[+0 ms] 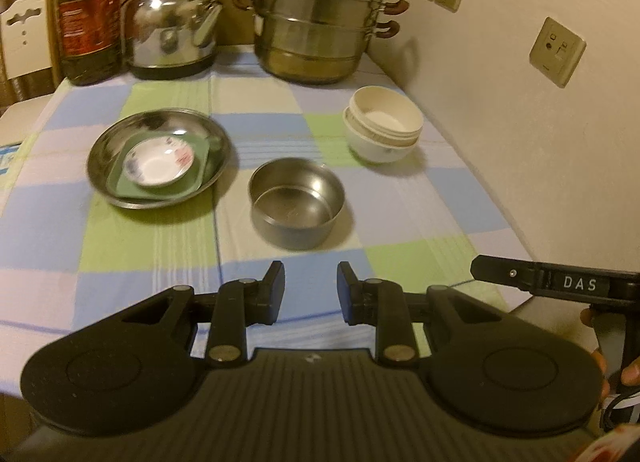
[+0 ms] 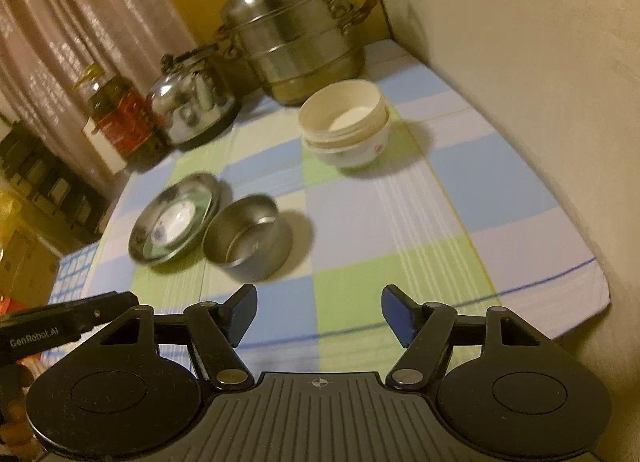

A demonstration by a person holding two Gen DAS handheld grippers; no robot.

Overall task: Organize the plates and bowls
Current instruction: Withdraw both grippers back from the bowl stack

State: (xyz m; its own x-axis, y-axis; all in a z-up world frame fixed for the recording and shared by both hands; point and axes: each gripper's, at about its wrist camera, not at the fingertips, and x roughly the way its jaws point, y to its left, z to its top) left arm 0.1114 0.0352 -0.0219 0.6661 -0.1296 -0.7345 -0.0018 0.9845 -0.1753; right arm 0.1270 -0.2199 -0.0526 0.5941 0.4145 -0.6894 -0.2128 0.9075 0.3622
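Note:
A steel plate (image 1: 104,150) (image 2: 146,232) holds a green square dish (image 1: 202,160) and a small white saucer (image 1: 158,164) (image 2: 176,220). Right of it stands an empty steel bowl (image 1: 296,204) (image 2: 248,240). Further back, near the wall, white bowls (image 1: 382,124) (image 2: 346,128) sit nested in a stack. My left gripper (image 1: 311,290) hovers over the near cloth, just short of the steel bowl, its jaws a little apart with nothing between them. My right gripper (image 2: 319,312) is open wider, also holding nothing, short of the steel bowl. The right gripper's body (image 1: 560,282) shows at the left wrist view's right edge.
A steel steamer pot (image 1: 316,18) (image 2: 294,38), a kettle (image 1: 172,30) (image 2: 192,106) and an oil bottle (image 1: 88,18) (image 2: 116,114) line the back of the checked tablecloth (image 1: 420,198) (image 2: 400,222). A wall with sockets (image 1: 556,52) runs along the right side.

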